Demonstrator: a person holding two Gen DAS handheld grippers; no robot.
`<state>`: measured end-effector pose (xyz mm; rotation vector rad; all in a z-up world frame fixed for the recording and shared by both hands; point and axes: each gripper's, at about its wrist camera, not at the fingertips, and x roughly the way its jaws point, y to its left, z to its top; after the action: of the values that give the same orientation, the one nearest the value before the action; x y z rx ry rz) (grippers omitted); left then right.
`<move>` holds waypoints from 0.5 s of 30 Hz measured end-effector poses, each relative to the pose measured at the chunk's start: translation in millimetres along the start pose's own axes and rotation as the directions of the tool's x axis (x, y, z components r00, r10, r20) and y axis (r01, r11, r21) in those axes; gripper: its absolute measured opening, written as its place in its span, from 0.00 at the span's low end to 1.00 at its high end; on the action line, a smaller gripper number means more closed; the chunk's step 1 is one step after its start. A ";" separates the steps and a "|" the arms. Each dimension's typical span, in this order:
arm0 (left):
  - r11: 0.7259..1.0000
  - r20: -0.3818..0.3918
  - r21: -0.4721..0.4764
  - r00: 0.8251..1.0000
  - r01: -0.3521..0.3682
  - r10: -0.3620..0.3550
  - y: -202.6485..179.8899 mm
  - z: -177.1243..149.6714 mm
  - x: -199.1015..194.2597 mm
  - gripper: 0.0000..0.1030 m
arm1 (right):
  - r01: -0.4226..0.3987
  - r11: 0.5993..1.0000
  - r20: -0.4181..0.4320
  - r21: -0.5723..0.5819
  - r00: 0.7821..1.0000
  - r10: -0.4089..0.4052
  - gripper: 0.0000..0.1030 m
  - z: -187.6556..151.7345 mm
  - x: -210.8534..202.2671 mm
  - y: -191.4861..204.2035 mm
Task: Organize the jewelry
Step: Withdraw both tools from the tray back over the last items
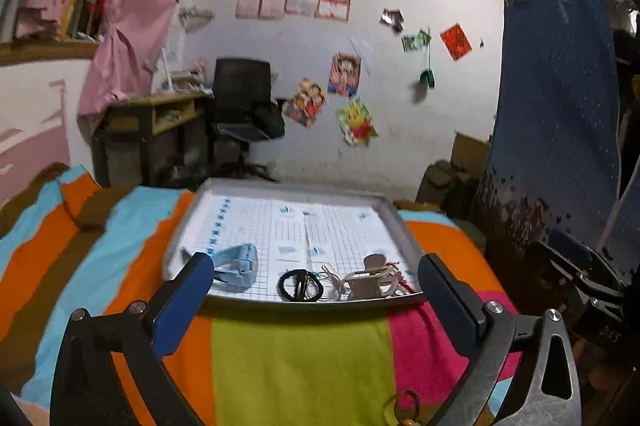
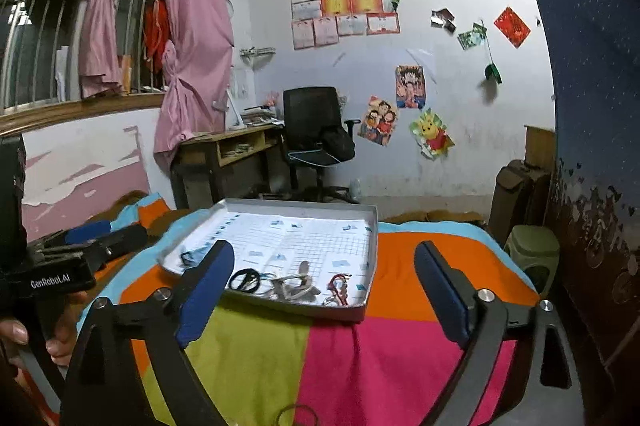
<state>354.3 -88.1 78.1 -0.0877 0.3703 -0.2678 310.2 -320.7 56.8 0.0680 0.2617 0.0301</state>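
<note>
Two grippers hang above a bed covered by a striped blanket (image 1: 296, 366) in orange, lime, pink and light blue, and both stand wide open with nothing between their blue-padded fingers. The left gripper (image 1: 316, 306) faces the near edge of a shallow grey tray (image 1: 404, 226) lined with gridded paper, and the right gripper (image 2: 324, 290) looks at the same tray (image 2: 374, 238) from a little further right. The jewelry lies along the near side of the tray: a light blue watch (image 1: 236, 262) at the left, a black hair tie (image 1: 300, 286) near the middle, thin pale rings (image 1: 332, 286) just beside it, a beige clip (image 1: 368, 278), and a red cord bracelet (image 2: 338, 288) at the right. A person's hand (image 2: 24, 338) grips the left tool's handle.
</note>
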 end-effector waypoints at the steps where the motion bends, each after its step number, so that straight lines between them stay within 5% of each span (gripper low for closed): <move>1: 1.000 0.016 -0.004 1.000 -0.009 0.009 -0.8 0.1 -11.7 1.00 | -0.001 1.000 0.004 -0.003 1.000 0.001 0.89 0.9 -8.5 1.3; 5: 1.000 0.065 -0.006 0.998 -0.025 0.026 -4.0 -1.6 -52.0 1.00 | -0.011 1.000 0.035 -0.012 0.999 0.012 0.99 1.7 -47.3 8.9; 15: 0.998 0.138 0.017 0.989 -0.058 0.055 -10.1 -24.3 -138.3 1.00 | -0.023 0.998 0.113 -0.061 0.993 0.030 0.99 -11.3 -142.0 35.8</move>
<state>218.7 -60.7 104.6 -0.0747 0.2327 -0.2083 169.4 -289.7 85.1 0.0141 0.1456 0.0602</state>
